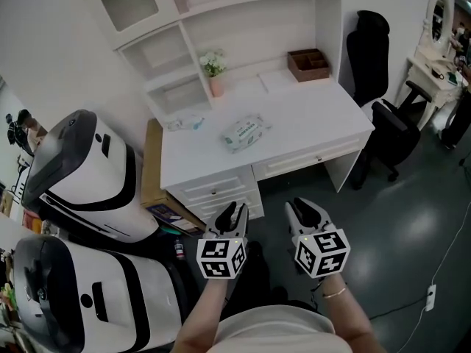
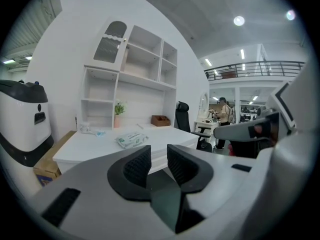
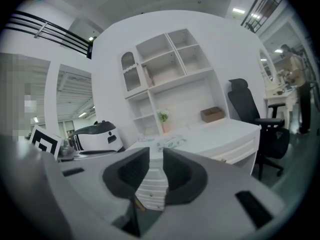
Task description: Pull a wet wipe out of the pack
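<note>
The wet wipe pack (image 1: 246,131), white with green print, lies flat near the middle of the white desk (image 1: 324,116). It shows small and far off in the left gripper view (image 2: 132,140) and the right gripper view (image 3: 170,143). Both grippers hang in the air in front of the desk, well short of it. My left gripper (image 1: 234,212) (image 2: 159,151) is open, with nothing between its black pads. My right gripper (image 1: 305,208) (image 3: 156,154) also stands open with a narrow gap and holds nothing. Both point toward the desk.
A potted plant (image 1: 214,72) and a brown wooden box (image 1: 308,64) stand at the desk's back under white shelves. A black office chair (image 1: 379,101) is at the right. Two white-and-black machines (image 1: 81,175) and a cardboard box (image 1: 153,168) stand at the left. A person (image 2: 223,115) stands far off.
</note>
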### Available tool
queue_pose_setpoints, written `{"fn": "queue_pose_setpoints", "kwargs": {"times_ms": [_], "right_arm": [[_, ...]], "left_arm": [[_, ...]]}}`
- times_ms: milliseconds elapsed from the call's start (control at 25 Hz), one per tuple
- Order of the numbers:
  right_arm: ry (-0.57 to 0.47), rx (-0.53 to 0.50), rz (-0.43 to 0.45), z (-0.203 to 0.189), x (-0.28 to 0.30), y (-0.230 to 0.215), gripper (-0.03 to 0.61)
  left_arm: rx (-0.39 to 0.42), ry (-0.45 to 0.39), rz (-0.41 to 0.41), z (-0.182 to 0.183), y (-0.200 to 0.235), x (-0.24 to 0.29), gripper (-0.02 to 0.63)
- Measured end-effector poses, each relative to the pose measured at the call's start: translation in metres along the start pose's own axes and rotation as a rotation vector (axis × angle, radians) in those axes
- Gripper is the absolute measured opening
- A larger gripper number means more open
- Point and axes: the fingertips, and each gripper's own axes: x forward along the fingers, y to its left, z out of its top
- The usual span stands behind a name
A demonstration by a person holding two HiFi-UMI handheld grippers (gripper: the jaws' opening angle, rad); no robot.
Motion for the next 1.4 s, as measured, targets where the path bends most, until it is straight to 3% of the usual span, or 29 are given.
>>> {"fn": "queue_pose_setpoints", "kwargs": {"times_ms": [840, 1400], "right_arm": [[0.082, 0.03, -0.065, 0.032, 0.198, -0.033, 0.072], [0.125, 0.045, -0.163, 0.037, 0.262, -0.057, 0.072]], "left_arm": [[0.018, 0.05, -0.034, 0.04, 0.133, 0.164, 0.126], [0.08, 0.099, -0.158, 0.05, 0.152, 0.244, 0.13]]}}
